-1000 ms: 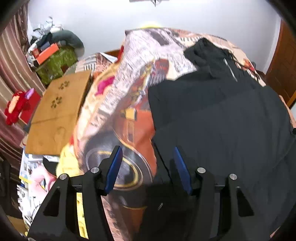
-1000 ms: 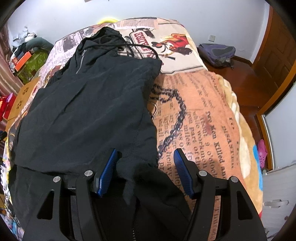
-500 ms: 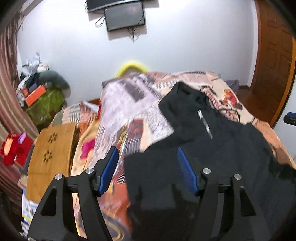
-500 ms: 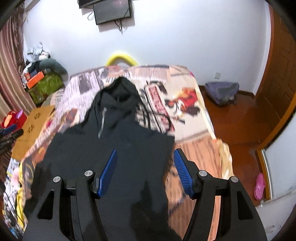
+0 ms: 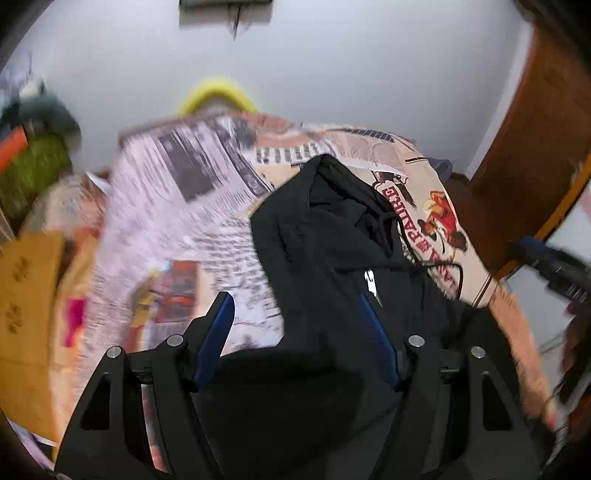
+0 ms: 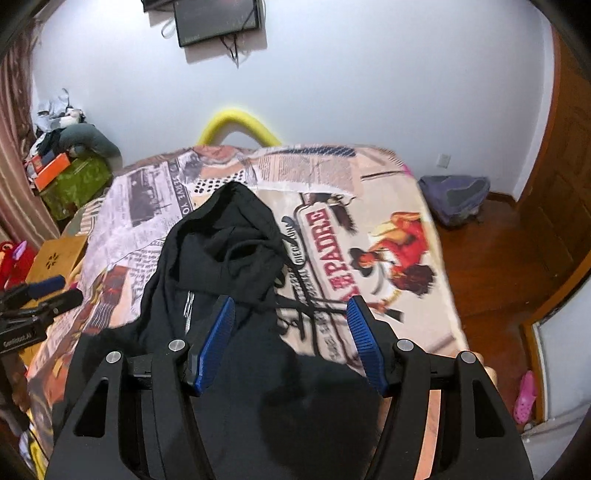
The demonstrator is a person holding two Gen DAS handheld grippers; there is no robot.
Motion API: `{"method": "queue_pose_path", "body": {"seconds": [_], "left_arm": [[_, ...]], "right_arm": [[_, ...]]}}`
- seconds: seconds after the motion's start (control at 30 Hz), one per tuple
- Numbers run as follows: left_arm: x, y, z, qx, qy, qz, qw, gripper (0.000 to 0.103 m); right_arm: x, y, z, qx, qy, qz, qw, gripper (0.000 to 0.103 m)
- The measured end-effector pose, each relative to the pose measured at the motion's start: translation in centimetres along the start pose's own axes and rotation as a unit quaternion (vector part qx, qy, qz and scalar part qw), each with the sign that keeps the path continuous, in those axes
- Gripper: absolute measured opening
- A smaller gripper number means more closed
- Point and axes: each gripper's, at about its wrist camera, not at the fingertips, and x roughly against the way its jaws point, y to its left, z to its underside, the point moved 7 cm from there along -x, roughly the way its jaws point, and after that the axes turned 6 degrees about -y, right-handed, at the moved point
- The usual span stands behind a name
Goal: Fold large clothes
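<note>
Left wrist view first: at far left you have a wooden board (image 5: 27,295) beside the bed (image 5: 177,221), whose blanket is printed like newspaper. Your left hand-held gripper (image 5: 295,317) hangs over the bed with its jaws wide apart and nothing between the pads; one blue pad (image 5: 216,332) shows against the blanket, the other against dark cloth. The hoodie (image 5: 332,258) lies on the bed, right of the middle, its hood toward the far wall and a pale zip pull near its chest. At far right, your other gripper's tip shows, blurred.

Right wrist view: a green box (image 6: 75,184) stands far left, a yellow arch (image 6: 240,125) rises behind the bed, and a screen (image 6: 218,20) hangs on the wall. Your right hand-held gripper (image 6: 291,332) is also wide and empty above the hoodie's near part. A purple bag (image 6: 456,197) lies on the floor, far right.
</note>
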Motion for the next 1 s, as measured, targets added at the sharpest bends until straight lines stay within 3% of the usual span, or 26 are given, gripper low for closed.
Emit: {"method": "queue_pose_path", "body": {"seconds": [0.23, 0.43, 0.47, 0.53, 0.57, 0.6, 0.63, 0.7, 0.8, 1.0], "left_arm": [[-9.0, 2.1, -0.7, 0.101, 0.052, 0.015, 0.9935, 0.068], [-13.6, 1.2, -0.2, 0.108, 0.070, 0.034, 0.9910, 0.068], [-14.2, 1.3, 0.0, 0.112, 0.074, 0.033, 0.9905, 0.068], [-15.3, 1.6, 0.5, 0.125, 0.080, 0.035, 0.9883, 0.068], [-15.7, 1.7, 0.6, 0.128, 0.079, 0.036, 0.9879, 0.064], [-15.9, 1.9, 0.8, 0.131, 0.077, 0.038, 0.9876, 0.055], [-16.0, 1.9, 1.1, 0.130, 0.076, 0.041, 0.9877, 0.052], [-15.5, 1.8, 1.2, 0.121, 0.066, 0.046, 0.9895, 0.033], [-14.2, 1.2, 1.0, 0.099, 0.059, 0.041, 0.9925, 0.018], [-7.4, -0.8, -0.7, 0.069, 0.030, 0.059, 0.9954, 0.014]], "right_arm": [[-9.2, 0.8, -0.2, -0.083, 0.054, -0.030, 0.995, 0.059], [-15.7, 0.9, 1.9, -0.126, 0.112, -0.020, 0.986, 0.059], [-16.4, 0.9, 2.3, -0.127, 0.117, -0.020, 0.985, 0.057], [-17.3, 1.0, 3.1, -0.135, 0.132, -0.024, 0.982, 0.042], [-17.6, 1.1, 3.5, -0.144, 0.136, -0.033, 0.980, 0.027], [-17.6, 1.3, 3.7, -0.149, 0.136, -0.039, 0.979, 0.025], [-17.4, 1.3, 3.8, -0.148, 0.130, -0.033, 0.980, 0.022], [-16.5, 1.7, 3.6, -0.125, 0.121, -0.024, 0.984, 0.015], [-14.2, 2.5, 2.9, -0.091, 0.102, -0.022, 0.990, 0.013], [-7.1, 3.6, 0.8, -0.069, 0.062, -0.053, 0.994, 0.011]]}}
